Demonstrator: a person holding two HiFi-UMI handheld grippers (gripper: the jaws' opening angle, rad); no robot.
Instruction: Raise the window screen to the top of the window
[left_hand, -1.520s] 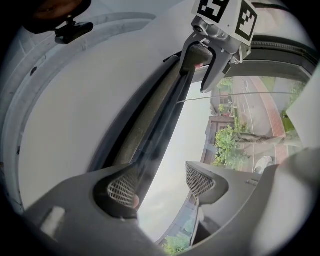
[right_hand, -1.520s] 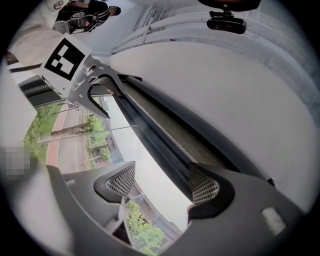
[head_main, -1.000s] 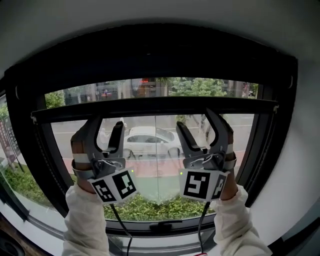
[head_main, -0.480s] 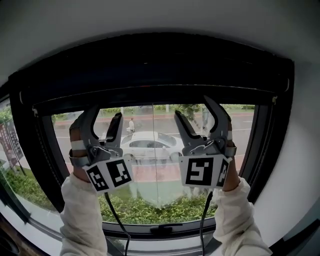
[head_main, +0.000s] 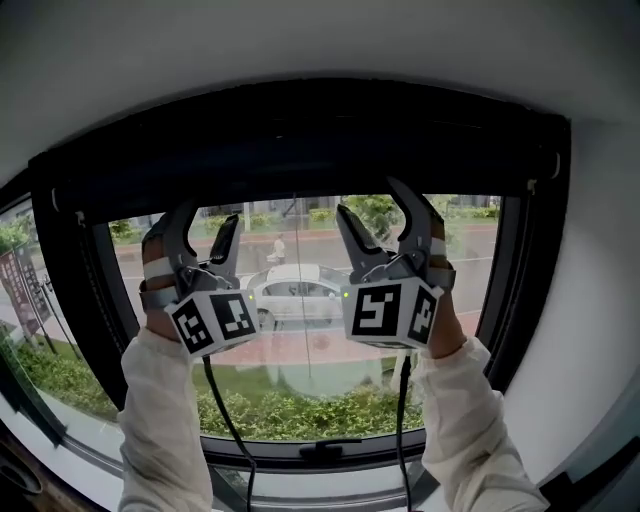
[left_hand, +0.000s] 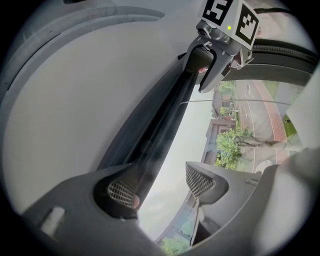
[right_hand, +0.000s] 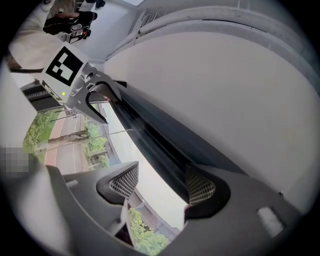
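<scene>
1. Pale wall and ceiling (head_main: 300, 50): plain, arching over both tongs.
2. Window frame (head_main: 75, 270): black, enclosing both tongs on all sides; clear glass behind them.
3. Window screen (head_main: 290, 185): dark bar and housing across the top of the window, directly above the tongs, level with their tips.
4. Hedge (head_main: 300, 415): green, outdoors, below the tongs.
5. Car (head_main: 300, 292): white, on the street beyond the glass, seen between the two tongs.
6. Sleeves (head_main: 160, 420): pale, one beneath each tongs.
7. Left tongs (head_main: 208, 222): pointed up, jaws spread wide. In the left gripper view the dark bar lies across the outer pad (left_hand: 120, 189); the inner pad (left_hand: 199, 180) stands clear of it, with sky and trees behind. Nothing is pinched.
8. Right tongs (head_main: 372, 205): pointed up beside the left, jaws likewise apart. The bar crosses the outer pad (right_hand: 200, 187); the inner pad (right_hand: 125, 181) is free.
9. Marker cubes (head_main: 388, 312): one at the base of each tongs, with black-and-white square patterns and no readable words.
10. Cables (head_main: 225, 420): black, hanging below each cube.
</scene>
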